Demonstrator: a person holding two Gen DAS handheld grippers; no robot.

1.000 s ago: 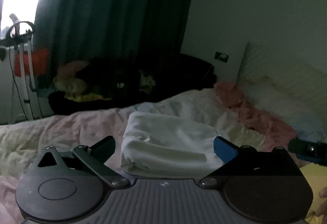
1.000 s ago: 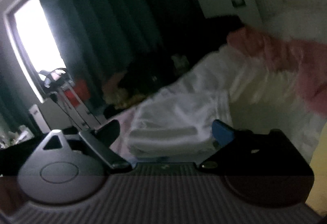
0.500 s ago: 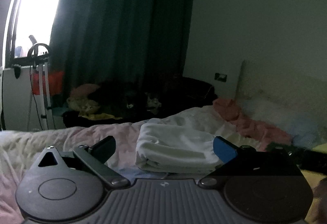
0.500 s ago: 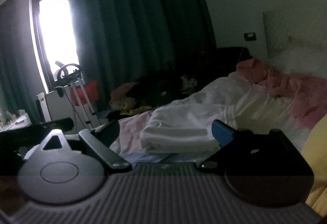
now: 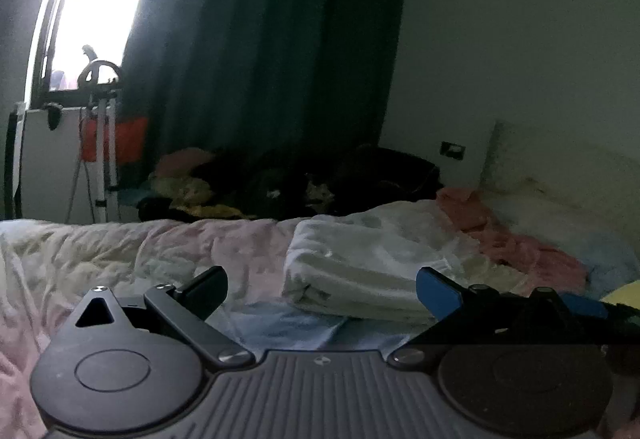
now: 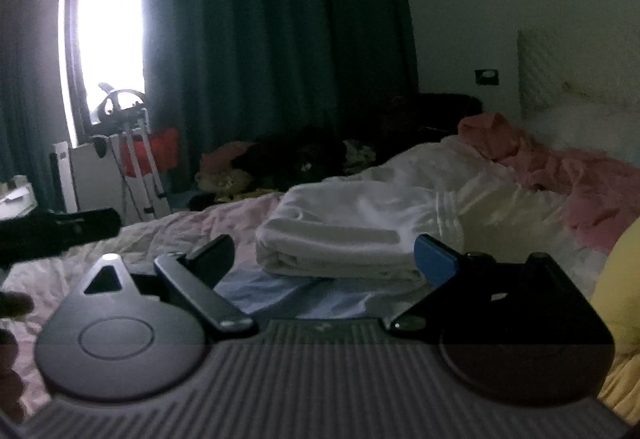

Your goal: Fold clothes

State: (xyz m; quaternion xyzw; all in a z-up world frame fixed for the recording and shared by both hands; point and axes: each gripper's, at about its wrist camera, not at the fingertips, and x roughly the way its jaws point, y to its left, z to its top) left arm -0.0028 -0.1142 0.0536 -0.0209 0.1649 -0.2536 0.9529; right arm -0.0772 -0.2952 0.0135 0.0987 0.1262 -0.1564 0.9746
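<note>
A wide bed covered by a crumpled pale pink quilt (image 5: pixel 120 251) is seen, with loose pink garments (image 6: pixel 592 179) and a dark heap of clothing (image 5: pixel 288 187) left unfolded at its far side. A white fabric garment folded into a thick rectangle (image 6: pixel 352 235) is found resting on the bed, upon a pale blue cloth (image 6: pixel 280 291), so one piece is judged done and more remains. The left gripper (image 5: pixel 320 285) and right gripper (image 6: pixel 324 255) are held wide apart and empty, short of the folded piece.
</note>
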